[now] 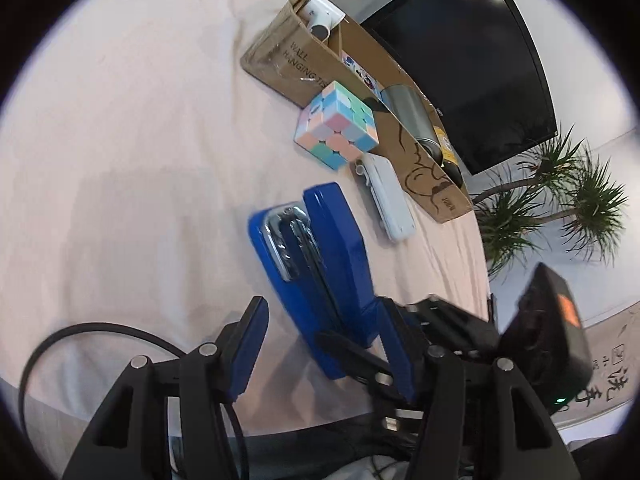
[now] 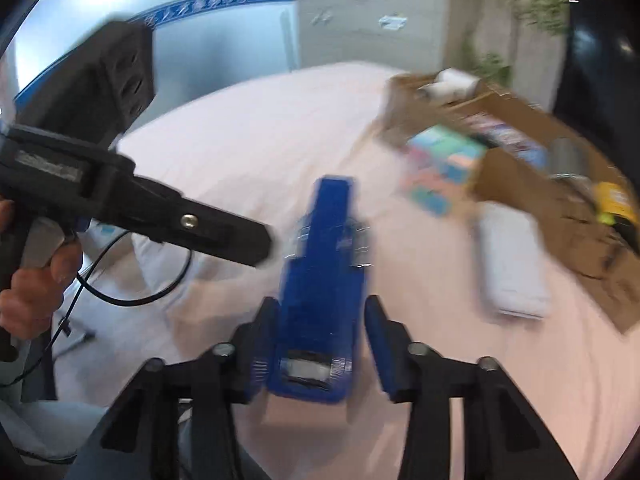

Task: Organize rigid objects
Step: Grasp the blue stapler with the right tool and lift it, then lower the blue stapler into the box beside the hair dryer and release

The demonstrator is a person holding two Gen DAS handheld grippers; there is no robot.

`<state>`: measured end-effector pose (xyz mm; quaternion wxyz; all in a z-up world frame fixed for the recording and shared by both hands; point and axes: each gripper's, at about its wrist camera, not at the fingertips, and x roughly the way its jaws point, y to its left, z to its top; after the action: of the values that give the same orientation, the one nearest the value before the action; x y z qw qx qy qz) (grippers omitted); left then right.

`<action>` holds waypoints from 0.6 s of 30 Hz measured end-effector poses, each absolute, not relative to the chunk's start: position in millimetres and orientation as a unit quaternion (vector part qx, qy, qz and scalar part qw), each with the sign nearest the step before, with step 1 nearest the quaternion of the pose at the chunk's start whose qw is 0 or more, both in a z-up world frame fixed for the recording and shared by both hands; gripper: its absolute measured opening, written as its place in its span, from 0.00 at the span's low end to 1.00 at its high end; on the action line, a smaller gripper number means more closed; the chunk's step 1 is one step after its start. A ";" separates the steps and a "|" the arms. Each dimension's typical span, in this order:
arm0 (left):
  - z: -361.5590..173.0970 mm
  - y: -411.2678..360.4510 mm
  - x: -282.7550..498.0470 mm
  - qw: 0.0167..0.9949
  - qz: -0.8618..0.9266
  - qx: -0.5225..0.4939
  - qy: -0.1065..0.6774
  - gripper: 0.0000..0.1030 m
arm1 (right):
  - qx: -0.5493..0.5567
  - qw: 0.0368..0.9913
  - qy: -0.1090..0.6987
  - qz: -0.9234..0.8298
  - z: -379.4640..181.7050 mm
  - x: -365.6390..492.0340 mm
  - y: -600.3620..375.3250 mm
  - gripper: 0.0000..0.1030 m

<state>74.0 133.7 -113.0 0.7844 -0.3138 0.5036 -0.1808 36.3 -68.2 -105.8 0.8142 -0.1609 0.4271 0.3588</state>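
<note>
A blue stapler (image 1: 316,264) lies on the pink cloth, also in the blurred right wrist view (image 2: 320,280). My right gripper (image 2: 320,320) is open with its jaws either side of the stapler's rear end; it also shows in the left wrist view (image 1: 404,344). My left gripper (image 1: 320,336) is open, just left of the stapler. Beyond lie a pastel puzzle cube (image 1: 338,124) and a white case (image 1: 388,196), next to a brown cardboard box (image 1: 304,60).
The box holds a white mug (image 1: 320,16), a metal tumbler (image 1: 408,108) and a yellow item (image 1: 446,146). A black monitor (image 1: 472,68) and plants (image 1: 560,200) stand past the table's edge. A black cable (image 1: 80,336) trails at the near left.
</note>
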 end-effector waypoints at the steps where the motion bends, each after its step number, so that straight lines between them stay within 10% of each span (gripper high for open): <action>1: -114.7 134.8 73.3 0.784 -0.179 -0.318 0.502 0.54 | -0.148 0.819 0.427 0.354 -106.0 38.9 -68.5 0.30; 8: -128.2 133.7 82.7 0.765 -0.206 -0.344 0.504 0.53 | 0.100 0.766 0.518 0.367 -110.0 73.1 -110.9 0.24; 11: -127.6 127.2 90.3 0.754 -0.239 -0.356 0.498 0.38 | 0.178 0.735 0.539 0.371 -118.0 87.5 -123.1 0.23; 18: -61.3 115.6 134.9 0.792 -0.264 -0.309 0.456 0.33 | 0.217 0.753 0.493 0.377 -76.9 117.5 -128.2 0.24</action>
<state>134.9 115.6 -61.3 0.7918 -0.3090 0.4561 -0.2637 117.5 -128.2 -76.9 0.7532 0.2175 0.4932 0.3770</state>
